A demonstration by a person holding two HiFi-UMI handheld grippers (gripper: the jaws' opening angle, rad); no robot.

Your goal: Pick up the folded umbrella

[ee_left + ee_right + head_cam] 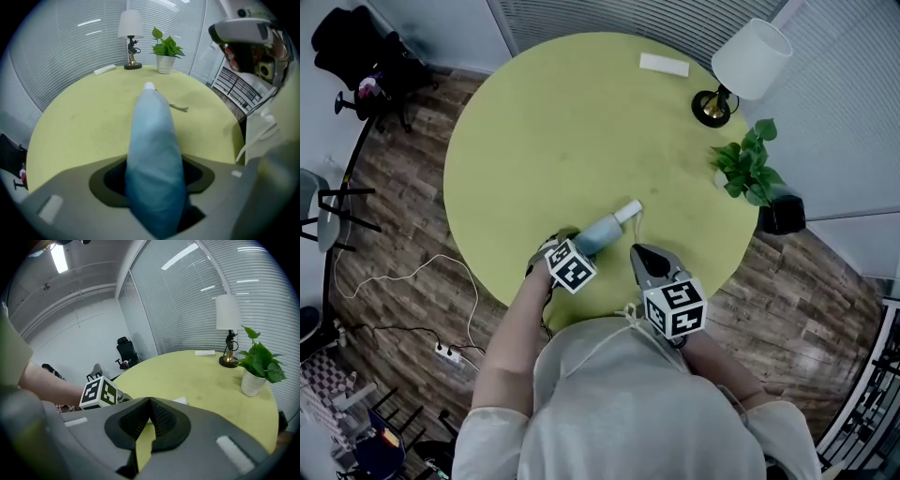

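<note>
- Left gripper view: our left tongs (pixel 154 168) clasp the folded umbrella (pixel 151 126), lying on the bench (pixel 79 122), long axis pointing straight away.
- Our right tongs (pixel 150 404) are clenched, empty, just beside.

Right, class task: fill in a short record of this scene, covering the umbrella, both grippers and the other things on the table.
table: round, yellow-green
folded umbrella: blue, on the table by the near edge
left gripper: jaws closed on the umbrella's near end
right gripper: jaws together, empty, beside the umbrella
far side: table lamp, potted plant, flat white object
</note>
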